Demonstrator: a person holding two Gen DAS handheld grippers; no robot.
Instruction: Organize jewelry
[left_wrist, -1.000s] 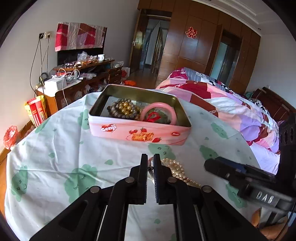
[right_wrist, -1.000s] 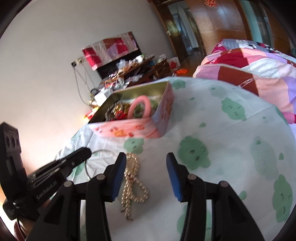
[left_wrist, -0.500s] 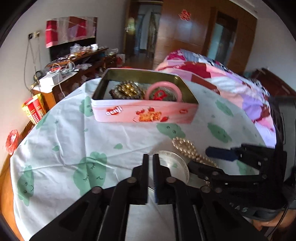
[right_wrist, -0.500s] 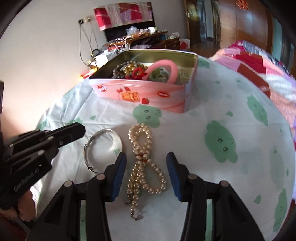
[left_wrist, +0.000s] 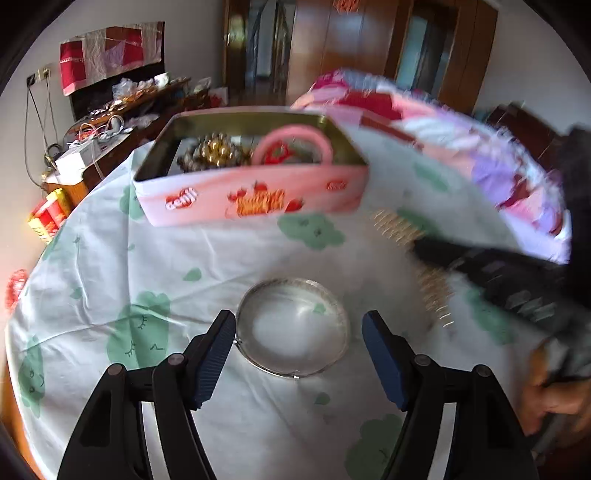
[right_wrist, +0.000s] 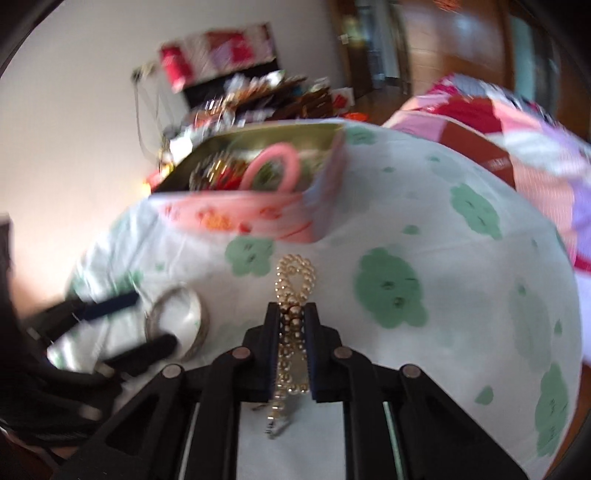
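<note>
A silver bangle lies flat on the cloth, between the fingers of my open left gripper; it also shows in the right wrist view. My right gripper is shut on the pearl necklace, whose loop sticks out ahead of the fingertips. The necklace shows blurred in the left wrist view. The pink tin stands behind, open, holding gold beads and a pink ring.
The round table wears a white cloth with green prints. A quilted bed lies to the right. A cluttered wooden cabinet stands at the back left. The right gripper's body crosses the table's right side.
My left gripper has opened around the bangle. My right gripper has closed on the pearl necklace. Both views are motion-blurred now.
</note>
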